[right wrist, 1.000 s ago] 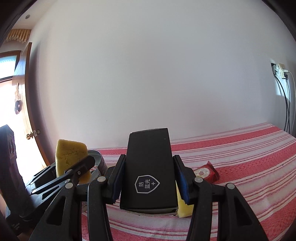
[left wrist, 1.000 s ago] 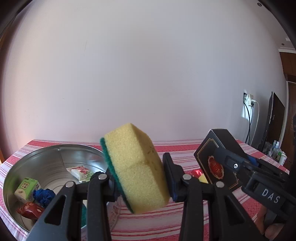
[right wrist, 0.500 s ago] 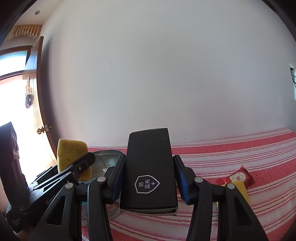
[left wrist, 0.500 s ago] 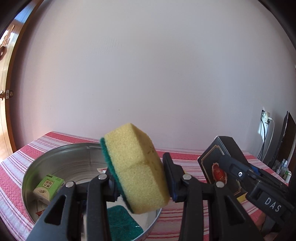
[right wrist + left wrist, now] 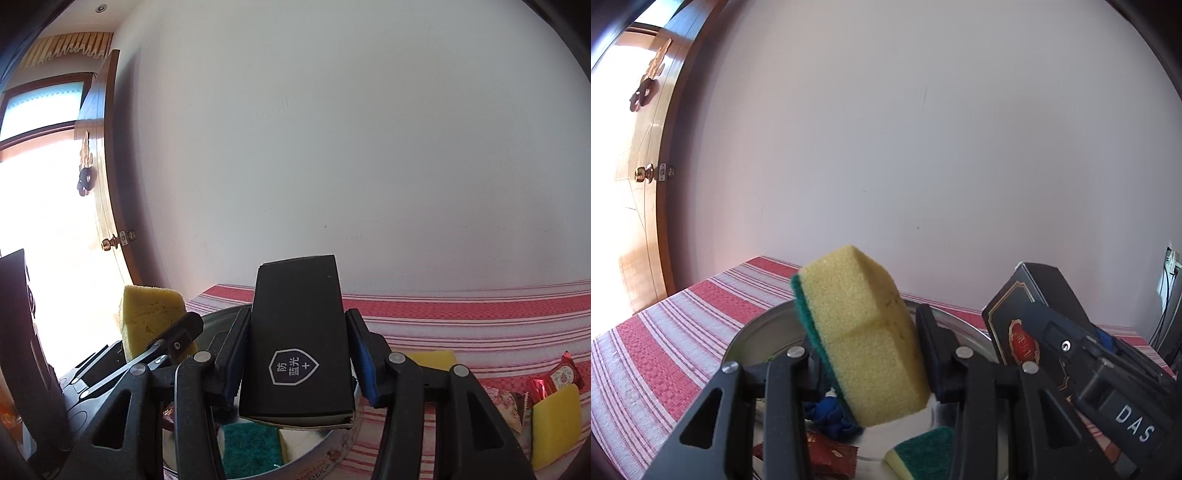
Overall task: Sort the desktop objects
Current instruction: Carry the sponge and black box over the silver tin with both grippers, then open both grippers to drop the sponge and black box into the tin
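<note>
My left gripper is shut on a yellow sponge with a green scrub side and holds it above the round metal tin. My right gripper is shut on a black box with a shield logo, held over the tin's right part. The box also shows at the right of the left wrist view, and the sponge at the left of the right wrist view. The tin holds a green-topped sponge, a blue item and a red packet.
The table has a red and white striped cloth. Two yellow sponges and red snack packets lie on it to the right. A wooden door stands at the left, a white wall behind.
Both grippers have moved left with their loads, from beside the tin to over it. The snack packets and loose sponges have slid to the right of the right wrist view.
</note>
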`<state>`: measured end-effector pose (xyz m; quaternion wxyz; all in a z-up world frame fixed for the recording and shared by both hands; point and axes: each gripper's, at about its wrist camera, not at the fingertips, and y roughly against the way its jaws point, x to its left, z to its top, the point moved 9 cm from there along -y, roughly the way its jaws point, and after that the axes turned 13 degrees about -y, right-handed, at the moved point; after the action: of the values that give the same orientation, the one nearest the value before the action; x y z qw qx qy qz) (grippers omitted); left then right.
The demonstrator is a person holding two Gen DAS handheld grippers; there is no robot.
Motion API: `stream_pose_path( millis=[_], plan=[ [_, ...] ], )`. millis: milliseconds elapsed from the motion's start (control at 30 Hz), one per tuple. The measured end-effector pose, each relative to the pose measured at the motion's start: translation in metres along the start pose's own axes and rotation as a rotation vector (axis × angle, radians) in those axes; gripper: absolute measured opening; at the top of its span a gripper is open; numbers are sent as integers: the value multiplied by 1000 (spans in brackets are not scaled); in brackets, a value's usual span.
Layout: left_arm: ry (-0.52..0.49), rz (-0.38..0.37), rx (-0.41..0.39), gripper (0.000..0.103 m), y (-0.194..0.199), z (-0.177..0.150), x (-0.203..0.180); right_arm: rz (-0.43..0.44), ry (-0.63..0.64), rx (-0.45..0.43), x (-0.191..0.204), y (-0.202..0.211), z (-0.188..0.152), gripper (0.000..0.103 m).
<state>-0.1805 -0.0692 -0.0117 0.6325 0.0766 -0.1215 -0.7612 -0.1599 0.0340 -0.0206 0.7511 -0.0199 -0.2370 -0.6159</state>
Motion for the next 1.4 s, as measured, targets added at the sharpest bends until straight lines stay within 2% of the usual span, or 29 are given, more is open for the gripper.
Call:
stream_pose_path(
  millis=[200, 367, 533, 700, 1000, 1167, 1233, 1300, 1400],
  plan=[
    [24, 40, 32, 39, -11, -6, 23, 21, 14, 32, 8, -14, 6, 53],
    [-1, 37, 60, 39, -19, -10, 17, 25, 52, 54, 15, -32, 12, 53],
    [-7, 60, 112, 39, -29, -17, 19, 22, 27, 94, 5, -50, 12, 53],
    [-17, 64, 116, 39, -29, -18, 16, 26, 47, 140, 6, -61, -3, 53],
    [-20, 71, 117, 39, -29, -18, 15, 36, 66, 143, 13, -66, -9, 53],
    [-20, 88, 124, 40, -31, -19, 19, 85, 51, 176, 20, -71, -12, 55],
    [-24, 111, 118, 49, -30, -18, 20, 100, 39, 176, 20, -70, -13, 63],
    [-29, 127, 119, 61, -29, -18, 21, 72, 39, 146, 16, -67, -10, 79],
    [-34, 146, 103, 75, -26, -17, 21, 54, 28, 96, 9, -59, -6, 82]
  ],
)
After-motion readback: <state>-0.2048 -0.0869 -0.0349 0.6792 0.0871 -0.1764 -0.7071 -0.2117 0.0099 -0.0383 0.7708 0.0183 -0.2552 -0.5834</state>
